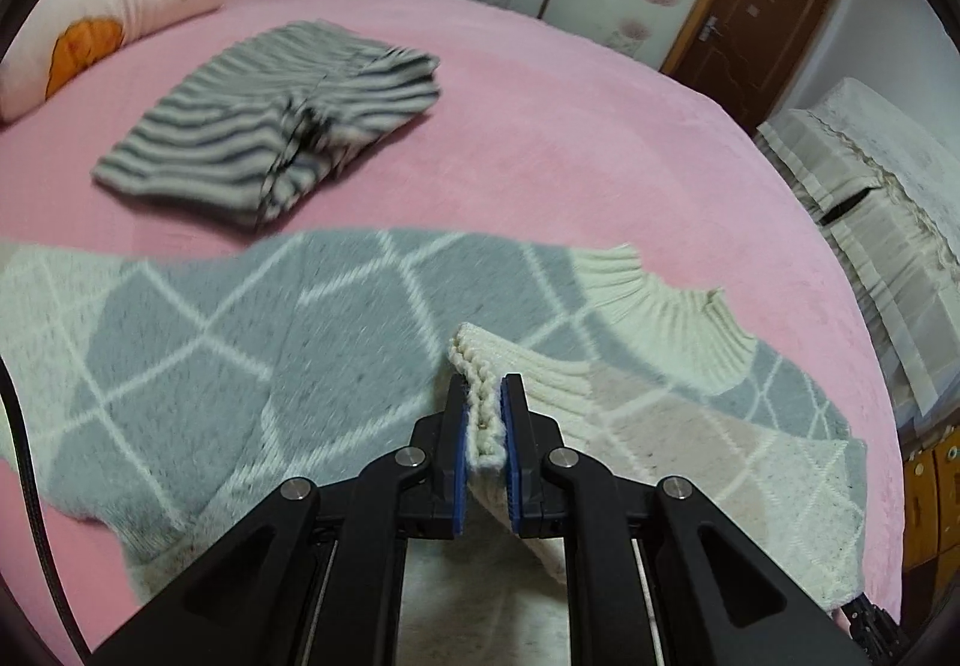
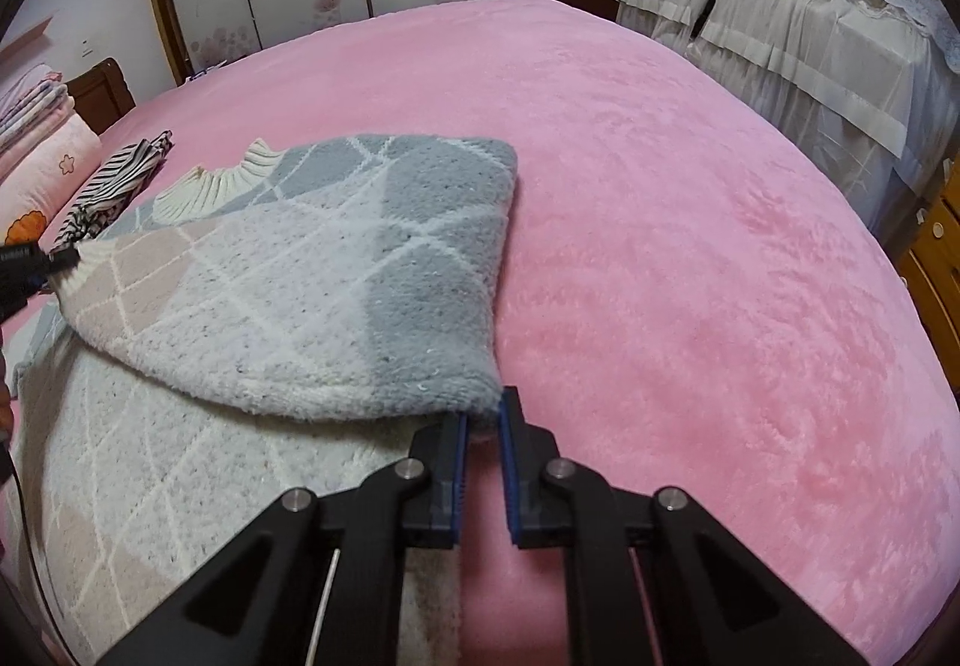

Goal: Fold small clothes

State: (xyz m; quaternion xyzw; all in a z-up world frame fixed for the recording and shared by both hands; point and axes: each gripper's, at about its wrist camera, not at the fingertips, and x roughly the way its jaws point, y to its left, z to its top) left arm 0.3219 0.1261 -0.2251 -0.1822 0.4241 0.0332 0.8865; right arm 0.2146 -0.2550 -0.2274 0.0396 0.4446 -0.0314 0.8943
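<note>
Left wrist view: the left gripper (image 1: pixel 485 396) is clamped on the ribbed cream cuff (image 1: pixel 480 366) of the diamond-pattern sweater (image 1: pixel 252 342), and the knit edge stands pinched between the two blue pads (image 1: pixel 459 462). The body of the sweater, grey and cream with white diamond lines, spreads ahead of the fingertips and out to the left on the pink bedspread (image 1: pixel 588 138). The ribbed cream collar (image 1: pixel 666 306) lies just ahead and to the right of the fingertips. A pale pink and cream panel of the same garment runs from the pads out to the right. Well beyond the sweater, ahead and to the left, a folded striped garment (image 1: pixel 264 132) rests on the bedspread. Right wrist view: the right gripper (image 2: pixel 483 414) is closed narrow on the near corner of a folded-over flap of the sweater (image 2: pixel 336 270); the fuzzy edge enters between the fingertips, and how much fabric the pads hold cannot be told. The flap extends ahead and to the left of the fingertips and lies over a cream layer of the sweater at lower left. The left gripper (image 2: pixel 66 258) appears at the far left edge, touching the ribbed cuff (image 2: pixel 81 270). To the right of the fingertips, bare pink bedspread (image 2: pixel 690 246) extends away.
</note>
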